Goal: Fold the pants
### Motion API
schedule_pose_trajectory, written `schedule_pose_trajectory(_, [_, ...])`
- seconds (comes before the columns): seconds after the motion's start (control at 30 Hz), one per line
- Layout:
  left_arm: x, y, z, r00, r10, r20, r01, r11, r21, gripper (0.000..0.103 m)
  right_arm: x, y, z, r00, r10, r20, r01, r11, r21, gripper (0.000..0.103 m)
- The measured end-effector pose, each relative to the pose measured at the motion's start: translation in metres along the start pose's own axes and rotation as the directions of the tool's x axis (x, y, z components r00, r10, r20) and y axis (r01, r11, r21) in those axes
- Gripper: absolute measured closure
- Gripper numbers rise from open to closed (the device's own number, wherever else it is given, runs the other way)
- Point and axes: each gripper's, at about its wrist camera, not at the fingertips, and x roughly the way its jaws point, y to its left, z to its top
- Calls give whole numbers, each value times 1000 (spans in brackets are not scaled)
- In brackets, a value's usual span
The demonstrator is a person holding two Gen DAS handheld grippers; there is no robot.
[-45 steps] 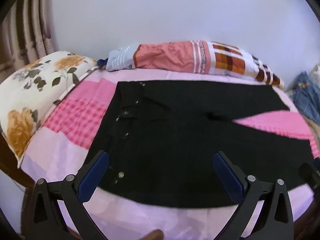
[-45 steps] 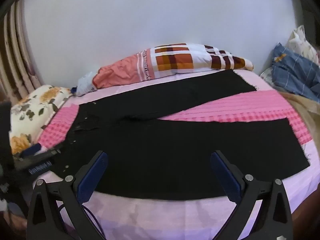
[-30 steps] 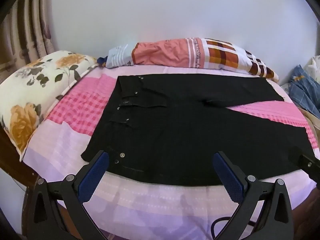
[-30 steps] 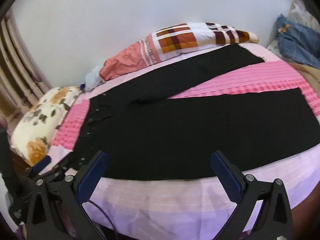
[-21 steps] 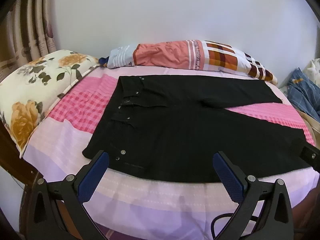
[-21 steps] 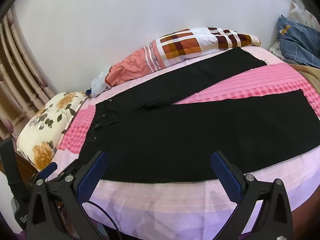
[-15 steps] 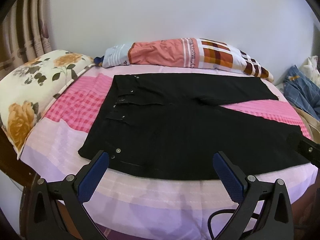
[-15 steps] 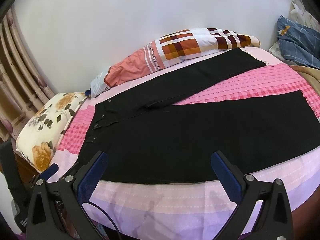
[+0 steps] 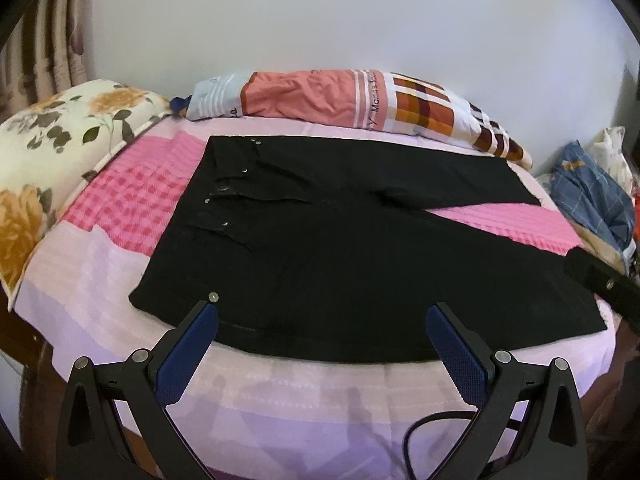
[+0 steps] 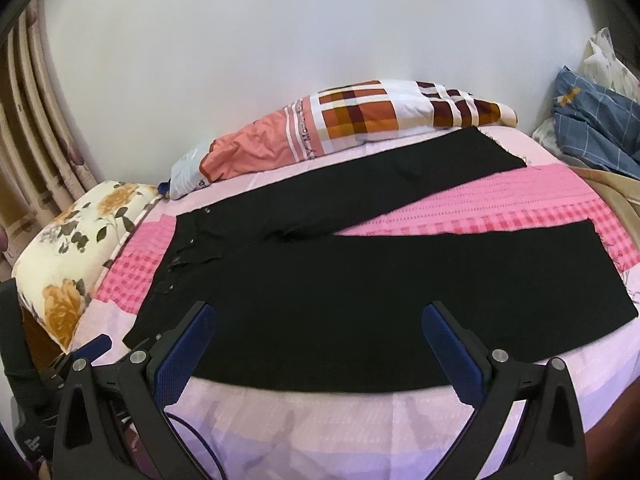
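Black pants [image 9: 340,248] lie spread flat on the pink bed, waistband with metal buttons at the left, the two legs splayed to the right. They also show in the right wrist view [image 10: 360,280]. My left gripper [image 9: 322,320] is open and empty, just in front of the pants' near edge by the waist. My right gripper [image 10: 320,322] is open and empty, in front of the near leg. The right gripper's body [image 9: 600,284] shows at the right edge of the left wrist view.
A floral pillow [image 9: 60,152] lies at the left end of the bed. A rolled checked quilt [image 9: 360,100] lies along the wall. Blue checked clothes [image 10: 596,128] are piled at the right. The pink sheet [image 9: 300,392] hangs over the bed's near edge.
Both grippers have pulled back from above the pants to the bed's near edge, staying open. The pants have not moved.
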Motion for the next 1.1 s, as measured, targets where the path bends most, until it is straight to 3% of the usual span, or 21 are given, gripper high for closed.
schedule_pose_trajectory(0.1, [10, 6, 11, 999, 42, 2, -42, 998, 35, 0, 10, -4, 15, 1000, -11, -6, 11, 1000, 12, 0])
schedule_pose_trajectory(0.27, [41, 43, 58, 986, 165, -2, -165, 986, 18, 0, 34, -9, 46, 1000, -1, -23, 1, 1000, 23, 0])
schedule_pose_trajectory(0.43, [86, 92, 112, 982, 191, -2, -191, 981, 43, 0, 56, -6, 64, 999, 4, -43, -3, 1000, 21, 0])
schedule_pose_trajectory(0.53, [129, 128, 145, 994, 78, -82, -75, 996, 39, 0, 68, -10, 70, 999, -1, -53, 3, 999, 35, 0])
schedule_pose_trajectory(0.73, [211, 193, 191, 991, -18, -130, 13, 999, -38, 5, 96, -21, 67, 992, -6, -126, 17, 996, 87, 0])
schedule_pose_trajectory(0.77, [222, 201, 196, 992, -6, -125, 0, 999, -44, 9, 100, -23, 67, 991, -4, -136, 18, 995, 98, 0])
schedule_pose_trajectory(0.83, [245, 213, 206, 990, -19, -139, 12, 999, -48, 26, 108, -28, 66, 987, -2, -158, 21, 992, 122, 0])
schedule_pose_trajectory(0.87, [255, 216, 209, 987, -47, -154, 40, 998, -53, 42, 110, -29, 66, 987, -5, -161, 26, 992, 127, 0])
schedule_pose_trajectory(0.9, [267, 220, 212, 982, -67, -176, 59, 997, -51, 46, 113, -30, 66, 987, -10, -162, 31, 991, 129, 0])
schedule_pose_trajectory(1.0, [293, 223, 218, 979, -32, -203, 34, 999, 5, 46, 118, -29, 69, 985, -20, -169, 41, 992, 117, 0])
schedule_pose_trajectory(1.1, [309, 226, 223, 974, -75, -213, 79, 997, 8, 46, 123, -29, 71, 985, -31, -172, 51, 992, 111, 0])
